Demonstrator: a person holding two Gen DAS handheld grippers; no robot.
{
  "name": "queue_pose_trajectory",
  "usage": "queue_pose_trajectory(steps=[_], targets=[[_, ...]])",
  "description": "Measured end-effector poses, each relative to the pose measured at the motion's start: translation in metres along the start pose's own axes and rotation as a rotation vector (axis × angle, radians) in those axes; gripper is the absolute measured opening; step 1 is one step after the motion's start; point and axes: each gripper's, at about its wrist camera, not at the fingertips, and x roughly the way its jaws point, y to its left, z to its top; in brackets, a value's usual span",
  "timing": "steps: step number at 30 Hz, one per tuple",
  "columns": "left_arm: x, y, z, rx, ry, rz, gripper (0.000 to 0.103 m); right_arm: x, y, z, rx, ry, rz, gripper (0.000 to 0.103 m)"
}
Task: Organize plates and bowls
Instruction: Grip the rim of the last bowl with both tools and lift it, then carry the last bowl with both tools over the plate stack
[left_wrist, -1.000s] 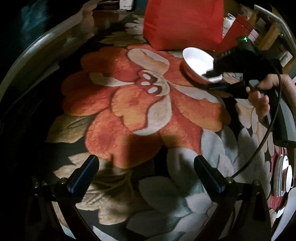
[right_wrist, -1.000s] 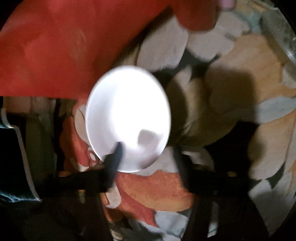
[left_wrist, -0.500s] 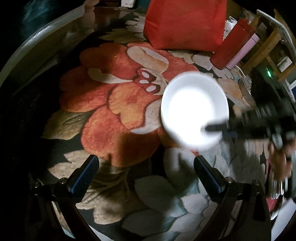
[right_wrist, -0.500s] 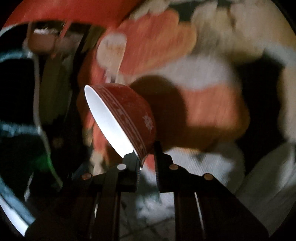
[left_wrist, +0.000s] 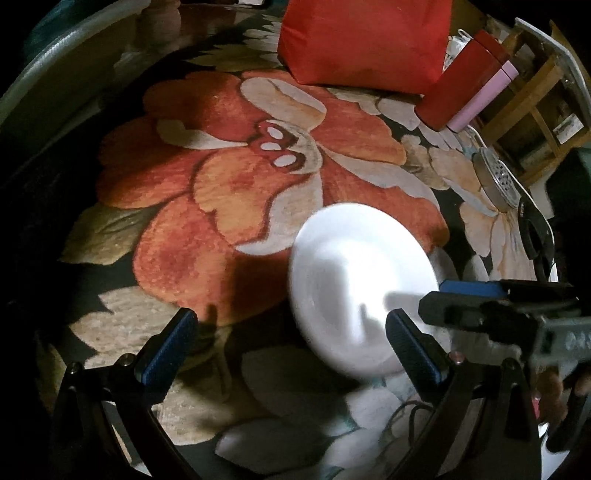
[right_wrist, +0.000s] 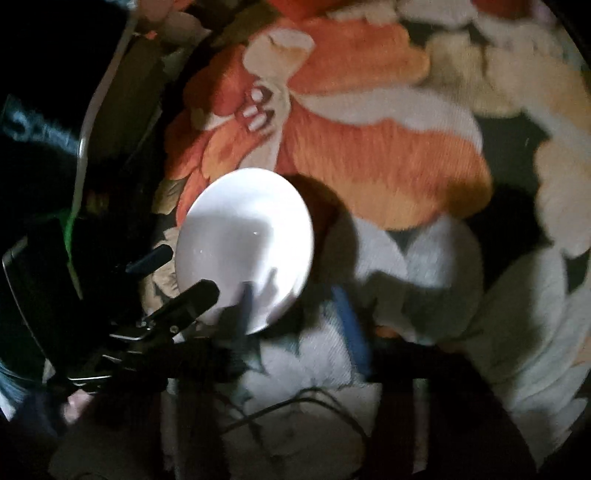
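Observation:
A bowl, white inside (left_wrist: 360, 288), is held over the flowered rug (left_wrist: 236, 173) in front of my left gripper. My right gripper (left_wrist: 439, 293) reaches in from the right and grips the bowl's rim. In the right wrist view the bowl (right_wrist: 245, 243) sits at the fingertips of my right gripper (right_wrist: 295, 310), one finger inside the bowl and the blue-padded finger outside; the view is blurred. My left gripper (left_wrist: 288, 343) is open and empty, low over the rug, and it also shows in the right wrist view (right_wrist: 173, 277) at the bowl's left.
A red bag (left_wrist: 364, 40) stands at the far edge of the rug. A red box (left_wrist: 461, 81) and a pink box (left_wrist: 484, 99) lean beside it. A round metal lid (left_wrist: 496, 177) and a wooden rack (left_wrist: 535, 110) are at the right.
My right gripper has carried the bowl from beside the red bag toward me and down, to just in front of my left gripper. The left gripper has stayed open.

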Motion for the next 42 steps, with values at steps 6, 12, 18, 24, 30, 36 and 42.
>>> queue_pose_trajectory(steps=[6,12,18,24,30,36,42], targets=[[0.006,0.002,0.002,-0.019,0.013,-0.003,0.089,0.004,0.007,-0.004,0.004,-0.060,-0.045,0.065],[0.019,-0.001,0.002,-0.011,0.058,-0.028,0.044,0.019,-0.003,-0.005,0.092,-0.072,-0.007,0.046],[0.023,0.002,0.007,-0.063,0.063,-0.050,0.020,0.030,-0.002,-0.011,0.089,-0.047,-0.045,0.016],[0.023,-0.011,0.006,0.048,0.055,0.008,0.014,0.037,0.003,-0.016,0.051,-0.025,-0.080,0.016],[0.016,-0.023,-0.001,0.094,0.050,-0.014,0.014,0.031,0.005,-0.023,0.015,-0.025,-0.125,0.016],[0.007,-0.052,-0.012,0.154,0.052,-0.064,0.014,0.004,-0.005,-0.037,0.006,-0.029,-0.152,0.016],[-0.008,-0.088,-0.018,0.206,0.039,-0.127,0.014,-0.035,-0.015,-0.053,0.024,-0.049,-0.187,0.016]])
